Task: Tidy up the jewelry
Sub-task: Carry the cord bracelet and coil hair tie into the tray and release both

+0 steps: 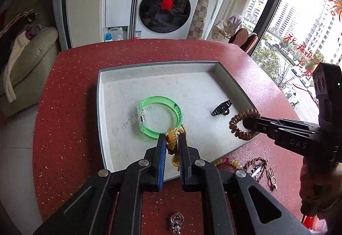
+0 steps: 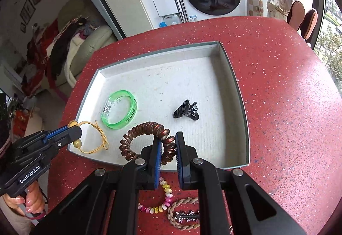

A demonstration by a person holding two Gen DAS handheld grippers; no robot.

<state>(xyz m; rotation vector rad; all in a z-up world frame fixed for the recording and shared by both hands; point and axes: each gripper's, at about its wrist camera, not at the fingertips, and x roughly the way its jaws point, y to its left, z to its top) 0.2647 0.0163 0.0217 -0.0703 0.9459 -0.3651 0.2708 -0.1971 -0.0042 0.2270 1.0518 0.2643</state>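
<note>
Tray (image 2: 239,94) sat on the red counter (image 2: 288,107), holding a green bangle (image 2: 119,109) and black clip (image 2: 186,110). Right gripper (image 2: 167,145) clenched a brown coil tie (image 2: 145,141); left gripper (image 1: 172,139) clenched a yellow cord bracelet (image 2: 94,139) over the tray's near edge.

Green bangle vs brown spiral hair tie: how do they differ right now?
The green bangle is smooth, translucent and rigid-looking; the brown spiral hair tie is a coiled, opaque cord. The bangle lies flat on the tray floor, ungripped; the hair tie is pinched in the right gripper over the tray's near edge. Both are closed rings.
</note>
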